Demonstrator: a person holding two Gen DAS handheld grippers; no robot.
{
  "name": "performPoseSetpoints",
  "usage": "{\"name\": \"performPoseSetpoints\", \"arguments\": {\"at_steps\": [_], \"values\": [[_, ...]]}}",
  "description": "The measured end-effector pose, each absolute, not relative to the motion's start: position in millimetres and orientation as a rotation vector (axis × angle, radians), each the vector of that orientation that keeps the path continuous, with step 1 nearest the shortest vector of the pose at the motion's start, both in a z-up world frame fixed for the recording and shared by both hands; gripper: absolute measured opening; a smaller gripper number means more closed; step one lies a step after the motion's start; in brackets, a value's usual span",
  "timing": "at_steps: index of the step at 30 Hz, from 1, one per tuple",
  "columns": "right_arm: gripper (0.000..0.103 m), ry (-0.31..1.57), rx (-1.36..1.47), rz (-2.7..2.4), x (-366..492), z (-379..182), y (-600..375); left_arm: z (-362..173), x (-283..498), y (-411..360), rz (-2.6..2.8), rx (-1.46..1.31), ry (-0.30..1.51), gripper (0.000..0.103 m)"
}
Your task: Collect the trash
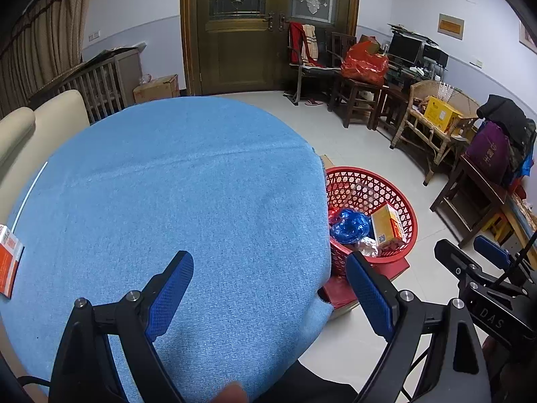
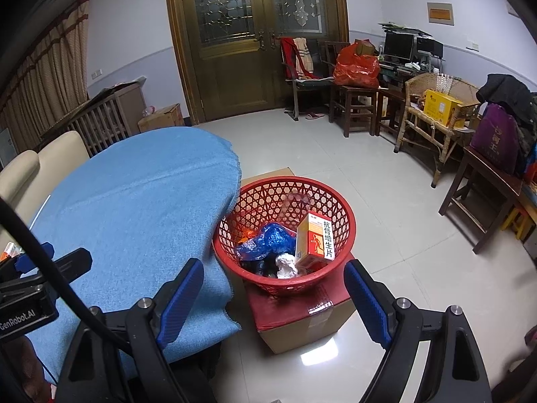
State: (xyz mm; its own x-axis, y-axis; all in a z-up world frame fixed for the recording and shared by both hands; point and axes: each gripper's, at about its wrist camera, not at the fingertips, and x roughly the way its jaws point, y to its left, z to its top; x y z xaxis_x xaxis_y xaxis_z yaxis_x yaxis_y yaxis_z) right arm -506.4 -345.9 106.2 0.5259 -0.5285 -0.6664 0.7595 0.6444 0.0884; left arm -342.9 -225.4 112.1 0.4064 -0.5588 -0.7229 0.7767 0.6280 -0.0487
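Note:
A red mesh basket (image 2: 285,198) sits on a cardboard box (image 2: 302,319) beside the blue-clothed table (image 1: 167,184). It holds an orange and white medicine box (image 2: 313,240), a crumpled blue wrapper (image 2: 268,240) and a white paper ball (image 2: 285,267). The basket also shows in the left wrist view (image 1: 369,191). My left gripper (image 1: 270,275) is open and empty over the table's near right edge. My right gripper (image 2: 273,282) is open and empty just in front of the basket. An orange and white box (image 1: 8,262) lies at the table's left edge.
A cream sofa (image 1: 37,124) stands behind the table. Chairs, a wicker bench (image 2: 433,124), a dark side table (image 2: 483,181) and bags line the right wall. Wooden double doors (image 2: 255,40) are at the back. Pale tiled floor (image 2: 386,235) lies around the basket.

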Motion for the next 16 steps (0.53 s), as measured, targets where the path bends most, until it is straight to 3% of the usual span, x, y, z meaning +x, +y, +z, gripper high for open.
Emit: {"name": "performPoseSetpoints", "arguments": {"at_steps": [16], "values": [[0.088,0.663,0.403,-0.796,-502.9,98.3,-351.6,111.4,-346.1,-228.7,-0.903,0.33,0.778,0.092]]}}
